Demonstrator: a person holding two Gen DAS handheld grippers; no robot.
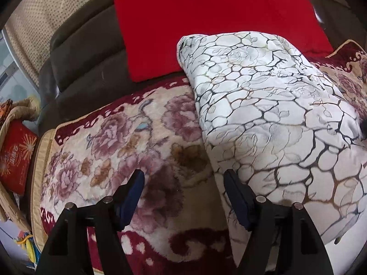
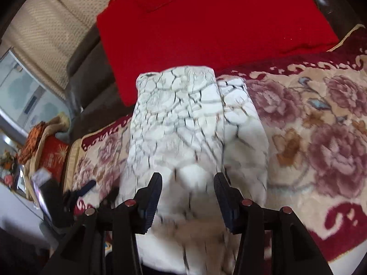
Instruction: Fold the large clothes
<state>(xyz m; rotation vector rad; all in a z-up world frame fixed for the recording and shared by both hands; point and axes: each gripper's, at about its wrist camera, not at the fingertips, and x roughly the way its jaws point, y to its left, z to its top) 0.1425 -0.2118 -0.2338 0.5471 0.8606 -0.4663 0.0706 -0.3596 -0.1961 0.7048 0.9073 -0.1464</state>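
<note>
A white garment with a dark cracked-line print lies folded on the floral sofa cover. My left gripper is open and empty, its right finger beside the garment's left edge. In the right wrist view the same garment is a narrow folded stack running away from me. My right gripper is open with its fingers on either side of the garment's near end, holding nothing. The left gripper shows blurred at the lower left of the right wrist view.
A red cushion leans on the dark sofa back. A basket with a red box stands off the sofa's left end. Beige curtain hangs behind. The floral cover extends to the right of the garment.
</note>
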